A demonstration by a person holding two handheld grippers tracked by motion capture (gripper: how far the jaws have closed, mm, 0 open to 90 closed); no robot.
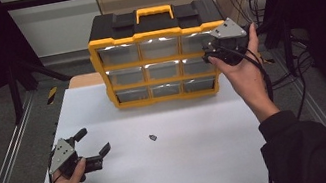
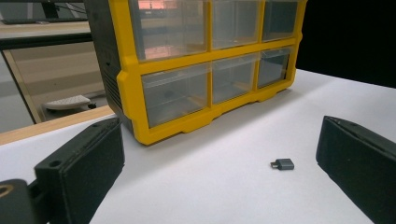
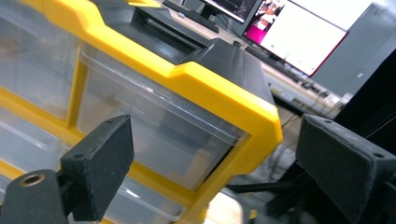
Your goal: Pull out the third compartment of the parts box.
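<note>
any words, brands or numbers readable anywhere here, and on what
None can be read.
Yellow and black drawer cabinet: no label or brand legible on its frame or clear drawers.
Monitor behind it: content too blurred.
Small dark adapter on the table: no marking legible.

No text, label, brand, number or sign is showing legibly anywhere. The yellow and black drawer cabinet (image 1: 160,56) is carrying no readable marking on its frame, handle or clear drawer fronts. The small dark adapter (image 2: 283,164) lying on the worktop (image 1: 188,158) is showing no lettering. In the right gripper view, a monitor (image 3: 303,39) behind the cabinet is glowing white and pink, but whatever it is displaying is too blurred to read.
</note>
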